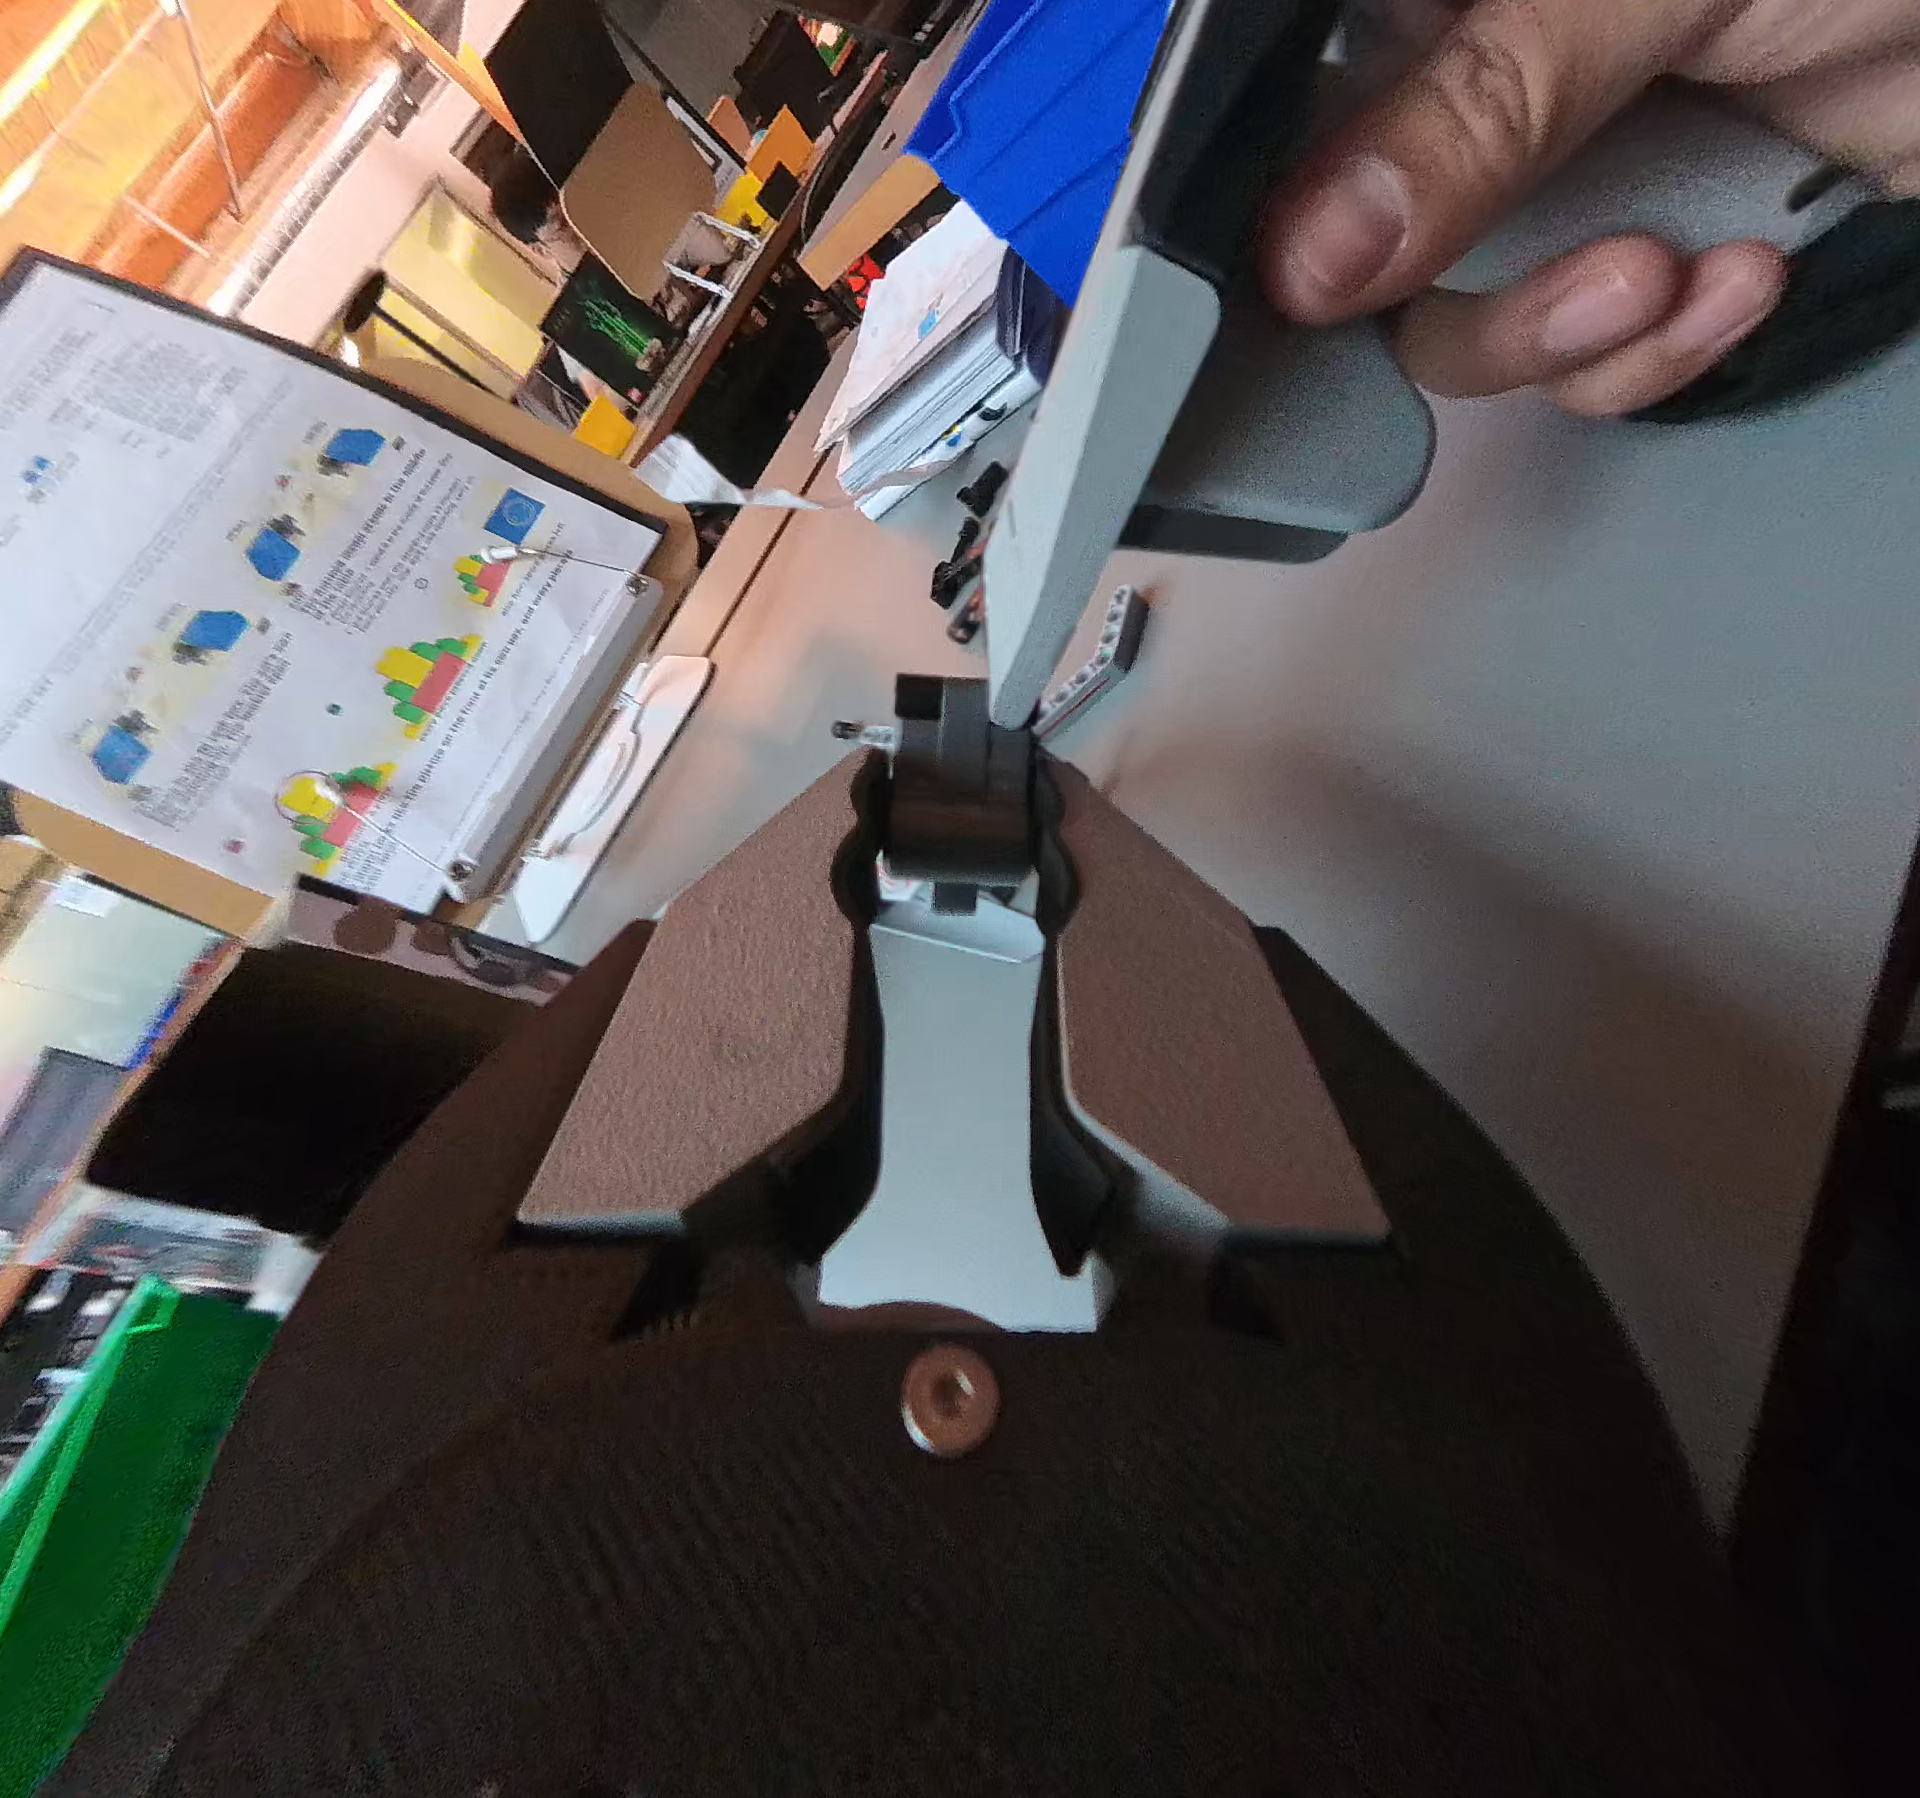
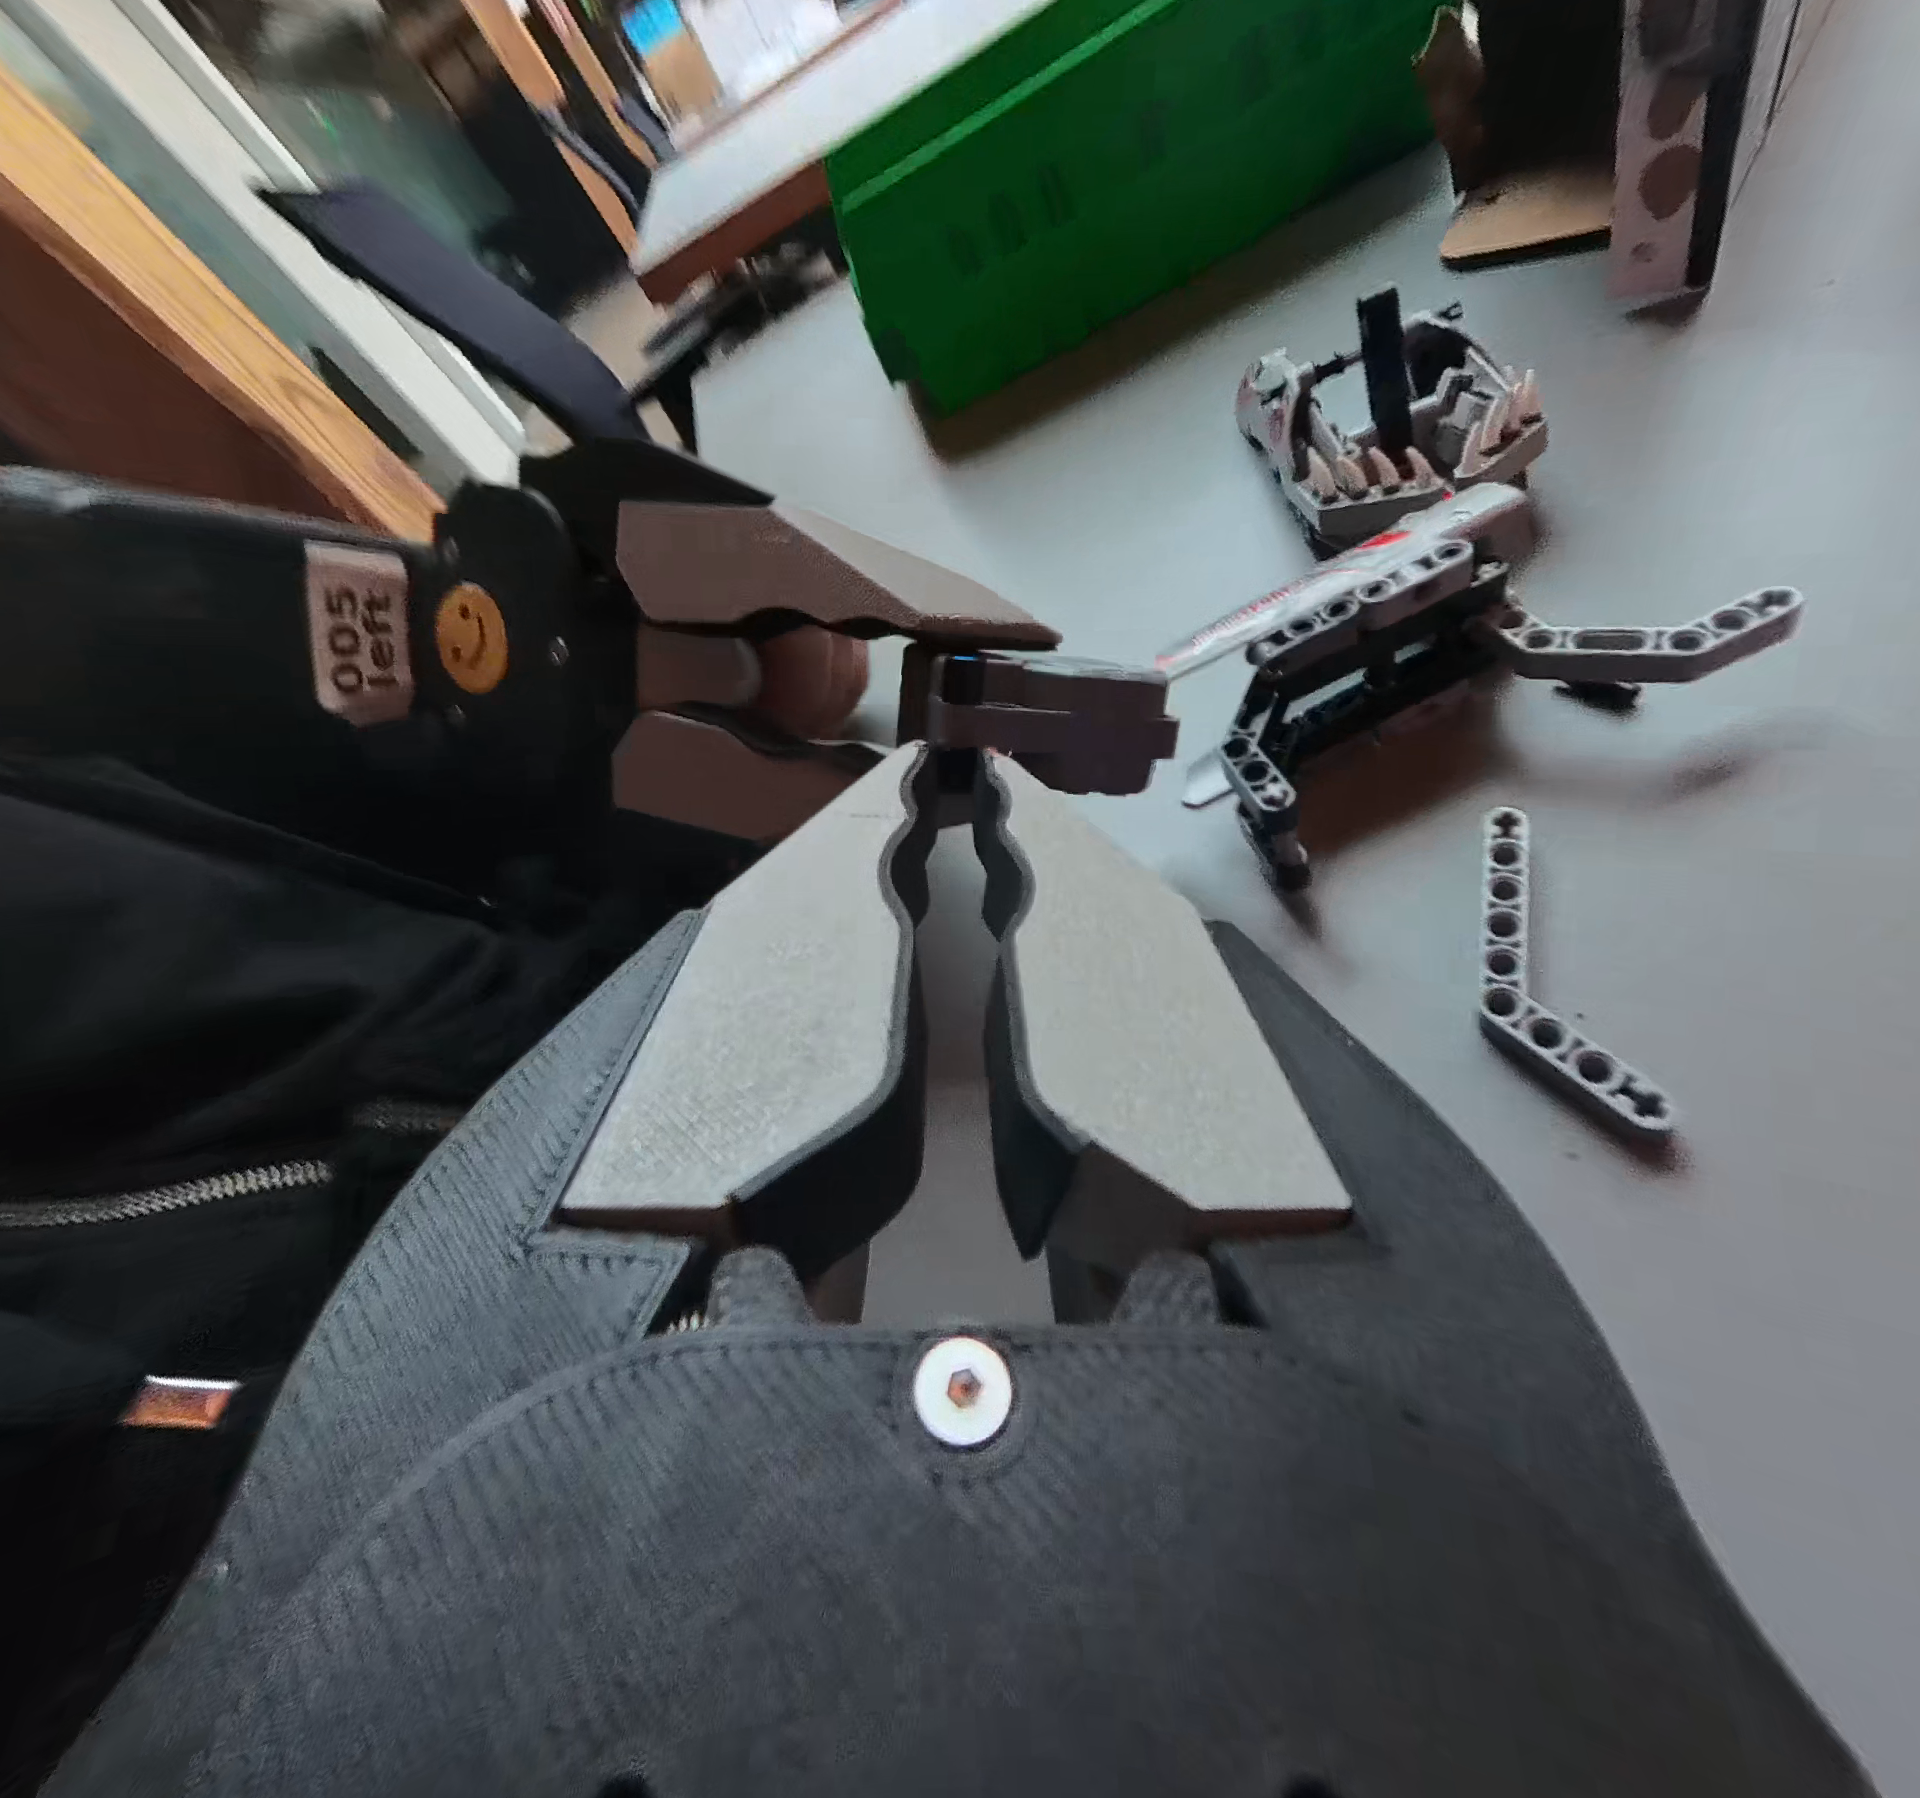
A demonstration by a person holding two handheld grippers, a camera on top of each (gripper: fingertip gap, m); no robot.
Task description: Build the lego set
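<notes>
My left gripper [image 1: 956, 782] is shut on a dark grey lego piece [image 1: 951, 813] and holds it above the table. In the right wrist view it [image 2: 935, 699] comes in from the left with that piece [image 2: 1049, 709] sticking out of its tips. My right gripper [image 2: 951, 777] is closed on a small black peg under the same piece. One of its grey fingers [image 1: 1091, 460] reaches down from the upper right, held by a hand [image 1: 1558, 190]. A partly built grey lego model [image 2: 1455, 626] lies on the table beyond.
A toothed grey lego jaw section [image 2: 1392, 439] and a loose bent grey beam [image 2: 1538, 1000] lie on the grey table [image 2: 1766, 1229]. A green bin [image 2: 1143, 138] stands behind. A printed instruction sheet [image 1: 291, 605], a blue bin [image 1: 1039, 86] and a paper stack [image 1: 935, 377] stand farther back. My two grippers' fingertips are within a few centimetres of each other.
</notes>
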